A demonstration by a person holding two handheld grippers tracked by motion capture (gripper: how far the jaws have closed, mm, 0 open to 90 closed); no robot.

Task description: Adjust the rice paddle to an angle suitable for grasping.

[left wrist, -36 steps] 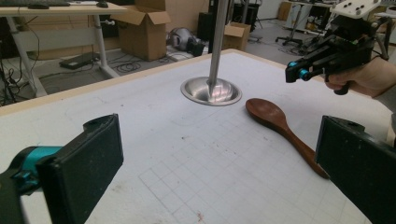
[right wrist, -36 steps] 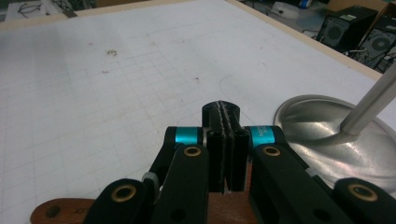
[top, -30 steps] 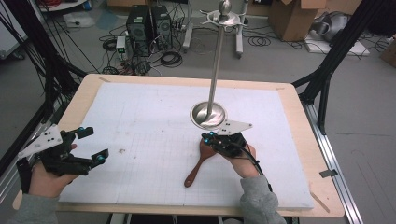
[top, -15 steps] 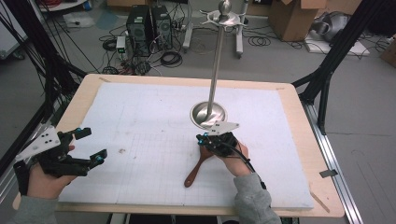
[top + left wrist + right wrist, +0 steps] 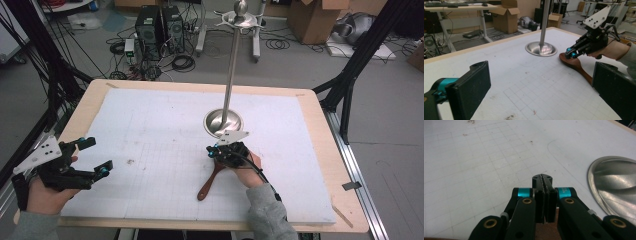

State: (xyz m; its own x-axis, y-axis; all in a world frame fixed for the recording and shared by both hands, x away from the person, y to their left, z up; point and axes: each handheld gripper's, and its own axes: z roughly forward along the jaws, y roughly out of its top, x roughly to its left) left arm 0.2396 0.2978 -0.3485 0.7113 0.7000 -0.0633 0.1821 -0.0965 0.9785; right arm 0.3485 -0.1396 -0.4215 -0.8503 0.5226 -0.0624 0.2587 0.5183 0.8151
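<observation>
A brown wooden spoon (image 5: 206, 184) lies on the white mat, its handle pointing toward the near edge. My right gripper (image 5: 216, 150) is shut, with nothing between its jaws, and sits low over the spoon's broad end. The right gripper view shows the closed fingertips (image 5: 542, 179) with wood (image 5: 547, 231) just beneath them. Whether they touch the wood I cannot tell. At the mat's near left my left gripper (image 5: 97, 156) stands open and empty. Its own view shows the right gripper (image 5: 571, 53) over the spoon (image 5: 575, 65).
A metal stand rises from a round steel base (image 5: 223, 121) just beyond the right gripper, its thin pole (image 5: 231, 70) reaching high. The base is also close at the right (image 5: 616, 187). The white gridded mat (image 5: 150, 130) covers a wooden tabletop (image 5: 320, 150).
The right gripper has shifted a little to the left and lower over the spoon's broad end, still shut. The left gripper has stayed where it was.
</observation>
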